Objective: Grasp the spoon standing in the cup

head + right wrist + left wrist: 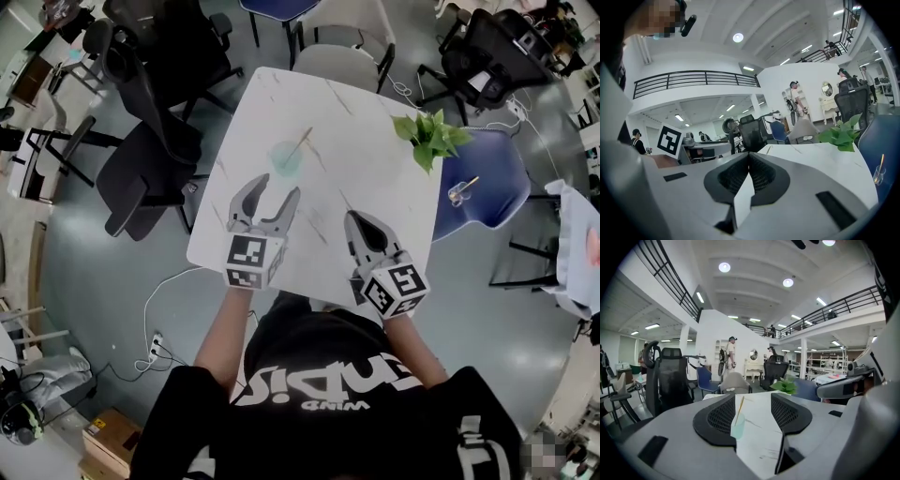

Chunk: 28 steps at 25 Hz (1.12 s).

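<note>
Closest under the head camera is the person's black shirt [328,394], with both arms reaching out over the near edge of a white marbled table [366,112]. Toward the middle of that table stands the cup [287,159], pale green and translucent, and the spoon [300,143] stands in it. It is a thin, light wood-coloured stick whose handle leans over the rim toward the table's far side. In the left gripper view the cup [738,426] sits low in the gap, close to the left-hand jaw, and the spoon [739,408] slants up out of it. The left gripper [277,186] hovers just short of the cup with its jaws spread wide, touching neither cup nor spoon. The right gripper [358,217] is over the table's near right part, well apart from the cup, with its jaws pressed together on nothing [749,155]. A leafy green plant [429,136] stands at the table's right edge. Beyond it, on a blue chair [492,159], is a small clear glass [457,195] with another stick in it.
</note>
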Each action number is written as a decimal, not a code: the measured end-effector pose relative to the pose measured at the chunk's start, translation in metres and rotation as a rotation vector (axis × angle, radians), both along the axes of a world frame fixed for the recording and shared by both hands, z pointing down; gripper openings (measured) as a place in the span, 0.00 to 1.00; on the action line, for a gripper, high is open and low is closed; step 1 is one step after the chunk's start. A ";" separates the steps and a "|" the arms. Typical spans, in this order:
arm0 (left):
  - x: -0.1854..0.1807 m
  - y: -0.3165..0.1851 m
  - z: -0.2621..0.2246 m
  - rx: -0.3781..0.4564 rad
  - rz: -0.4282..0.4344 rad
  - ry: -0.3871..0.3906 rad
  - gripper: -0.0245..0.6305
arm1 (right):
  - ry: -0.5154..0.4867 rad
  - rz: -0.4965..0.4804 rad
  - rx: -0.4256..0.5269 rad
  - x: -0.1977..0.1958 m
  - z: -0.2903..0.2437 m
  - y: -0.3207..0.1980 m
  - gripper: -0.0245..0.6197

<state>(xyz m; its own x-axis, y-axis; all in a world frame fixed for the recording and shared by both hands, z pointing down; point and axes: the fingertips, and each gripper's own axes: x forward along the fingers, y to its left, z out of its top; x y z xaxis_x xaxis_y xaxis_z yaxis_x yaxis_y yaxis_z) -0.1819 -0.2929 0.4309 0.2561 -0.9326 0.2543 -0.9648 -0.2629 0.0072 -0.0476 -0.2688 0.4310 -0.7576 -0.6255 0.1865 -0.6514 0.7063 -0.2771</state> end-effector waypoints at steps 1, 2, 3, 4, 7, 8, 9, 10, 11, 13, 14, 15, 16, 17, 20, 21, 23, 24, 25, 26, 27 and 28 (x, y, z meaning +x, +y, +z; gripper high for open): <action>-0.001 -0.005 0.003 -0.013 0.010 -0.011 0.41 | 0.000 0.003 -0.001 -0.001 0.001 0.000 0.06; -0.003 -0.010 0.008 -0.032 0.018 -0.024 0.41 | 0.001 0.006 -0.002 -0.002 0.001 -0.001 0.06; -0.004 -0.015 0.013 -0.052 0.026 -0.038 0.41 | 0.003 0.010 -0.003 -0.002 0.002 -0.001 0.06; -0.006 -0.021 0.018 -0.066 0.033 -0.051 0.41 | 0.004 0.015 -0.005 -0.002 0.003 -0.002 0.06; -0.007 -0.042 0.026 -0.079 0.053 -0.078 0.41 | 0.007 0.038 -0.012 -0.001 0.004 -0.005 0.06; -0.007 -0.049 0.029 -0.086 0.062 -0.085 0.41 | 0.008 0.047 -0.014 0.000 0.005 -0.007 0.06; -0.007 -0.055 0.032 -0.094 0.071 -0.092 0.41 | 0.009 0.058 -0.016 0.002 0.005 -0.008 0.06; -0.006 -0.061 0.035 -0.103 0.080 -0.095 0.41 | 0.010 0.068 -0.018 0.003 0.006 -0.009 0.06; -0.006 -0.067 0.039 -0.111 0.089 -0.095 0.41 | 0.011 0.079 -0.020 0.005 0.006 -0.011 0.06; -0.005 -0.080 0.045 -0.123 0.101 -0.096 0.41 | 0.011 0.102 -0.024 0.008 0.007 -0.014 0.06; -0.004 -0.086 0.047 -0.127 0.107 -0.099 0.41 | 0.011 0.114 -0.027 0.010 0.008 -0.015 0.06; -0.002 -0.091 0.050 -0.130 0.113 -0.105 0.41 | 0.012 0.124 -0.030 0.012 0.008 -0.016 0.06; -0.001 -0.096 0.052 -0.133 0.118 -0.115 0.41 | 0.012 0.134 -0.033 0.014 0.009 -0.016 0.06; 0.000 -0.100 0.055 -0.136 0.125 -0.128 0.41 | 0.012 0.142 -0.036 0.015 0.010 -0.016 0.06; 0.001 -0.114 0.063 -0.151 0.139 -0.166 0.41 | 0.014 0.159 -0.038 0.016 0.012 -0.016 0.06; 0.001 -0.118 0.065 -0.155 0.141 -0.176 0.41 | 0.014 0.163 -0.038 0.016 0.013 -0.016 0.06; 0.001 -0.128 0.068 -0.162 0.146 -0.194 0.41 | 0.013 0.174 -0.038 0.016 0.014 -0.017 0.06; 0.001 -0.132 0.071 -0.167 0.150 -0.203 0.41 | 0.012 0.180 -0.038 0.016 0.015 -0.017 0.06; 0.002 -0.136 0.075 -0.175 0.154 -0.211 0.41 | 0.010 0.185 -0.039 0.017 0.016 -0.017 0.06; 0.002 -0.140 0.080 -0.185 0.158 -0.219 0.41 | 0.008 0.191 -0.040 0.017 0.017 -0.017 0.06; 0.003 -0.143 0.084 -0.196 0.162 -0.226 0.40 | 0.007 0.196 -0.041 0.018 0.017 -0.017 0.06; 0.004 -0.147 0.088 -0.205 0.166 -0.231 0.40 | 0.007 0.201 -0.041 0.019 0.018 -0.017 0.06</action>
<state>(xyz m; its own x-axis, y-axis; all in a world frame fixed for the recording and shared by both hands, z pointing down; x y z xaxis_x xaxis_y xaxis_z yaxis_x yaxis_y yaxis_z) -0.1780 -0.4402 0.5192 0.3137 -0.8068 0.5007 -0.8913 -0.4320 -0.1377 -0.0291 -0.2860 0.4490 -0.6172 -0.7555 0.2196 -0.7798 0.5504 -0.2982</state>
